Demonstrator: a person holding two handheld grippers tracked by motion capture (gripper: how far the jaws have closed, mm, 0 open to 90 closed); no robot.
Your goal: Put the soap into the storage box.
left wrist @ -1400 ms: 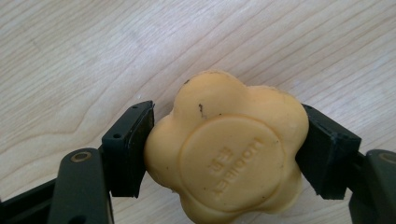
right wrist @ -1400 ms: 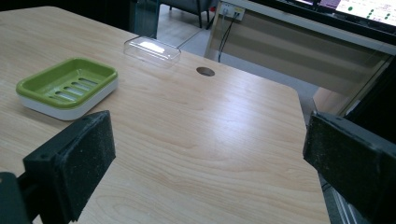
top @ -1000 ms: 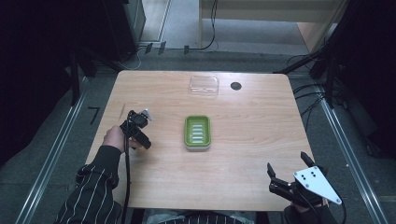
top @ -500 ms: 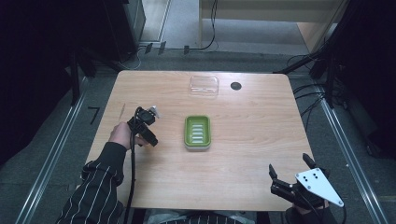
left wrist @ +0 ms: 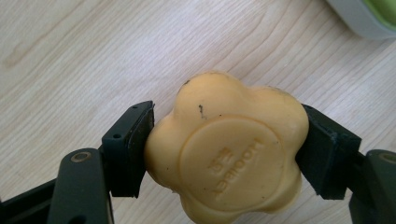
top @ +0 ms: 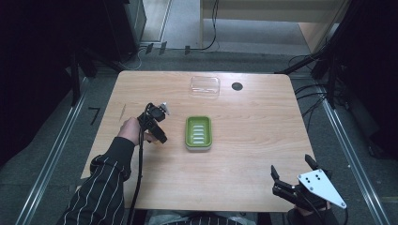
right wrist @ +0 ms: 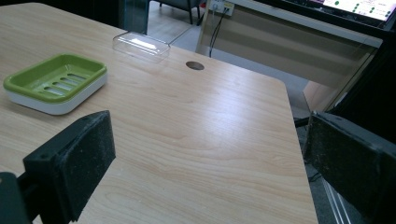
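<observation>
Left sleeve (top: 101,187): we see a dark sleeve with thin pale stripes coming up from the bottom edge, left of centre, in the high view.
Left gripper (left wrist: 224,156): we find its jaws pinching a soap bar from both sides; in the high view it (top: 152,124) hangs over the counter just left of the green dish, its black cable trailing down toward the person.
Soap (left wrist: 226,149): we read it as a pale orange-yellow bar with a lobed, flower-like outline, a raised round disc on its face with embossed lettering too small for us to read, and a few dark specks near its upper edge. It sits between the jaw pads, above bare wood.
Counter (top: 253,117): light wood grain, with a small dark round hole (top: 237,86) near the far edge.
Soap dish (top: 198,133): green slotted tray in a white base, near the middle of the counter, holding nothing.
Clear lid (top: 205,86): we see a transparent rectangular piece near the far edge, just left of the hole.
Right gripper (top: 294,177): its jaws are spread wide over the near right corner, with nothing between them.
</observation>
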